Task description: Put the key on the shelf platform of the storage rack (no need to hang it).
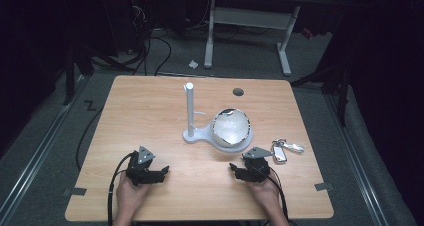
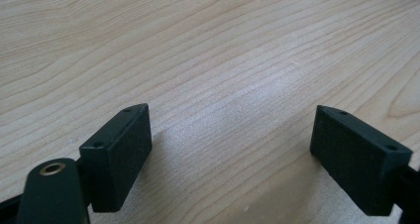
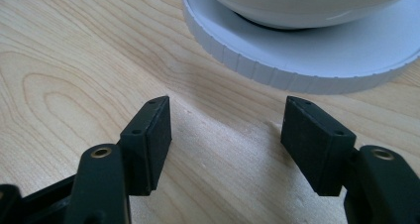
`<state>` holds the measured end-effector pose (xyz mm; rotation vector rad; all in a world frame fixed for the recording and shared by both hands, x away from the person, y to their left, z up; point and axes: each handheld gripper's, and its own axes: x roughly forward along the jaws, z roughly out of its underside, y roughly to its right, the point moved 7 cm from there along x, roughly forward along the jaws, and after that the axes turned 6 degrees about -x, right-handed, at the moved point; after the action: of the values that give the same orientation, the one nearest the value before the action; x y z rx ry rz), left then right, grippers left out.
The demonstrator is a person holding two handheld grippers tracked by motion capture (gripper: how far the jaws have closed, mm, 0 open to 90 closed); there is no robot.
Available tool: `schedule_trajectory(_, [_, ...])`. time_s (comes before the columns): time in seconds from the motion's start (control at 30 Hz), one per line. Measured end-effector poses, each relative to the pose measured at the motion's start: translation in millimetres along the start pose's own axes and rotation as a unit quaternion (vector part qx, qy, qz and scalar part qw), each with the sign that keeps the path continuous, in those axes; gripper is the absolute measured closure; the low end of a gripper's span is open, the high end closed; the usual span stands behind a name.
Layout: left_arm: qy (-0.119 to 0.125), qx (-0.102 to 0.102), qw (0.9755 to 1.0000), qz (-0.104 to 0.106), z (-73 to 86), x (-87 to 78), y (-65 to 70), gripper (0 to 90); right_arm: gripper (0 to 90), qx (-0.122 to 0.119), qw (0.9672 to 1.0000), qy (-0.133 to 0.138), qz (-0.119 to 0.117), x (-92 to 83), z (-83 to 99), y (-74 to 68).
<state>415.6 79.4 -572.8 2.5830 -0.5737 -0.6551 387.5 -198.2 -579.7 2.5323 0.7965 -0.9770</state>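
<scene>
A white stand (image 1: 200,134) sits slightly right of the middle of the wooden table (image 1: 150,111). Its flat base lies with its long axis running left to right across the table: a small rounded end on the left, a wide round disc on the right. From the small end a thin white post (image 1: 190,108) rises upright, with a short peg sticking out to the right about halfway up. On the disc rests a white bowl (image 1: 231,128), tipped so that its opening faces up and toward the camera; its rim looks uneven at the top, though the detail is too small to judge.

In the right gripper view the ribbed edge of the disc (image 3: 277,70) lies just ahead of the jaws, with the underside of the bowl (image 3: 297,1) above it.

To the right of the stand, near the table's right edge, lies a bunch of keys (image 1: 284,150) with a fob, flat on the wood.

A dark round hole (image 1: 238,92) shows in the tabletop behind the bowl.

The right gripper (image 1: 239,170) is held low near the front edge, just in front of the disc, its jaws spread apart with nothing between them. The left gripper (image 1: 159,173) sits well to the left of the stand, likewise at the front, jaws spread wide over bare wood. Each is gripped by a hand coming in from the bottom.
</scene>
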Motion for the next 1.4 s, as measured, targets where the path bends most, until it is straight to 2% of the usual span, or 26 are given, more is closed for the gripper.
schedule_trajectory(0.13, [-0.001,0.0,1.0,0.0,0.1,-0.1,0.0,16.6,37.5,0.01,0.9999,0.001,0.001,-0.4,0.1,0.3])
schedule_trajectory(0.23, [0.0,0.0,1.0,-0.001,0.0,0.0,0.0,16.5,37.3,0.017,0.9996,-0.003,0.021,-1.0,1.2,3.9])
schedule_trajectory(0.43, [-0.001,0.0,1.0,0.0,0.1,-0.2,0.0,16.5,38.7,0.029,0.9992,-0.008,0.025,-3.8,2.2,9.5])
schedule_trajectory(0.73, [-0.001,0.001,1.0,0.0,0.3,-0.2,0.2,16.6,41.8,0.041,0.9988,0.008,0.026,-16.4,0.9,16.2])
schedule_trajectory(0.83, [-0.001,0.001,1.0,0.0,0.3,-0.3,0.2,16.6,42.5,0.055,0.9978,0.023,0.029,-25.0,1.0,22.4])
schedule_trajectory(0.93, [-0.002,0.002,1.0,0.0,0.4,-0.4,0.2,16.6,42.5,0.056,0.9974,0.028,0.034,-28.7,1.4,24.9])
schedule_trajectory(1.0, [-0.001,0.001,1.0,0.0,0.3,-0.3,0.3,16.5,42.1,0.037,0.9981,0.017,0.046,-31.0,2.6,25.6])
schedule_trajectory(1.07, [-0.002,0.001,1.0,0.0,0.4,-0.3,0.3,16.6,42.1,0.037,0.9981,0.017,0.046,-32.2,3.0,26.2])
schedule_trajectory(1.17, [-0.002,0.002,1.0,0.0,0.4,-0.4,0.2,16.6,42.1,0.05,0.9973,0.022,0.049,-37.9,5.6,33.0])
schedule_trajectory(1.4, [-0.003,0.002,1.0,0.003,0.6,-0.4,0.8,16.6,42.0,0.059,0.9963,0.025,0.057,-48.4,7.6,42.8])
